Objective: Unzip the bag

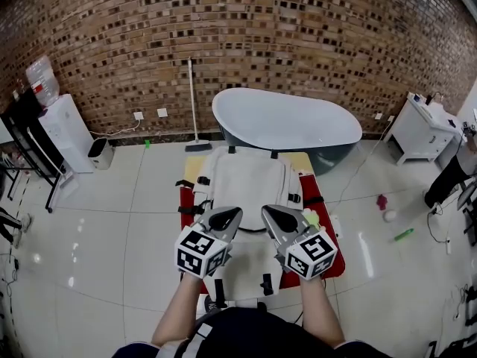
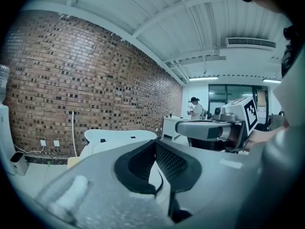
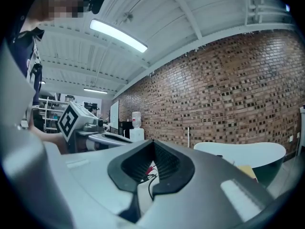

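A white backpack [image 1: 246, 181] lies flat on a red mat [image 1: 186, 200] on the floor, seen in the head view. Both grippers hang side by side above its near half, pointing away from me and clear of the fabric. My left gripper [image 1: 226, 216] is shut with nothing between its fingers. To its right, my right gripper [image 1: 273, 215] is shut and empty as well. In the left gripper view the jaws of the left gripper [image 2: 155, 143] meet at the tips. The right gripper [image 3: 152, 142] shows the same in its own view. The zipper pull is not discernible.
A white bathtub [image 1: 287, 121] stands behind the bag against the brick wall, with a broom [image 1: 195, 103] leaning beside it. A water dispenser [image 1: 67, 133] is at the left and a white cabinet [image 1: 425, 129] at the right. Small items [image 1: 403, 234] lie on the tiled floor to the right.
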The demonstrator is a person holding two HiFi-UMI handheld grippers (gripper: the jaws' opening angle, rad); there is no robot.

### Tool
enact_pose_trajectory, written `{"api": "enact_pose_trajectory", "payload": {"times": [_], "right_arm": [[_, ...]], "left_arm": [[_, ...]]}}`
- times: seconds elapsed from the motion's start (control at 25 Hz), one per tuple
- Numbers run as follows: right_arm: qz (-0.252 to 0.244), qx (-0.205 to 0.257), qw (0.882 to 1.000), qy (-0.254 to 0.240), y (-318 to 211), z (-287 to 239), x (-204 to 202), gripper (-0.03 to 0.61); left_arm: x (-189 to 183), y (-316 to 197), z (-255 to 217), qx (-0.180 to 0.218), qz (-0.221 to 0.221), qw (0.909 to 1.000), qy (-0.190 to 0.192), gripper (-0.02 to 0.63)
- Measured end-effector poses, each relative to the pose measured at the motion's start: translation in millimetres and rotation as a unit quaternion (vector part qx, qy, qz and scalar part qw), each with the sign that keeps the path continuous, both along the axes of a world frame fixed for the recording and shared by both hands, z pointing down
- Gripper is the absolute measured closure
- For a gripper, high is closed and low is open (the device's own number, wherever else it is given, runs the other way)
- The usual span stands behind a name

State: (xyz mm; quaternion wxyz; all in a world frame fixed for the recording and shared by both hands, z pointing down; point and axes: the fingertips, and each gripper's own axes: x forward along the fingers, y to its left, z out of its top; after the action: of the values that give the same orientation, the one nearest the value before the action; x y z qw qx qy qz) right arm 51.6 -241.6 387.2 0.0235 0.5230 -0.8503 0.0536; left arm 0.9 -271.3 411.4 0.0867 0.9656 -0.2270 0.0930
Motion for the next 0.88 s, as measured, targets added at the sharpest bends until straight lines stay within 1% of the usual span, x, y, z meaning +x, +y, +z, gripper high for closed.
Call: {"api": "enact_pose_trajectory", "payload": {"times": [0.36, 0.52, 0.64, 0.76, 0.88], "right_arm": [[0.005, 0.004, 1.000, 0.011, 1.9, -5.4, -2.4, 0.572], [0.009, 0.006, 1.000, 0.015, 5.1, -8.1, -1.9, 0.572], [0.011, 0.006, 1.000, 0.015, 6.1, -8.6, -1.3, 0.572], [0.011, 0.006, 1.000, 0.014, 7.7, -8.9, -2.0, 0.572], [0.011, 0.007, 1.000, 0.013, 9.4, -9.8, -2.2, 0.572]], "left_arm": [[3.5, 5.4, -3.7, -0.001, 0.014, 0.9999, 0.007, 0.612], [6.1, 10.9, -3.1, -0.005, 0.020, 0.9998, 0.003, 0.612], [6.7, 10.9, -0.6, 0.000, 0.021, 0.9998, 0.000, 0.612], [7.8, 14.9, -1.2, -0.009, 0.025, 0.9997, 0.003, 0.612], [7.9, 16.2, -1.9, -0.006, 0.025, 0.9997, 0.003, 0.612]]}}
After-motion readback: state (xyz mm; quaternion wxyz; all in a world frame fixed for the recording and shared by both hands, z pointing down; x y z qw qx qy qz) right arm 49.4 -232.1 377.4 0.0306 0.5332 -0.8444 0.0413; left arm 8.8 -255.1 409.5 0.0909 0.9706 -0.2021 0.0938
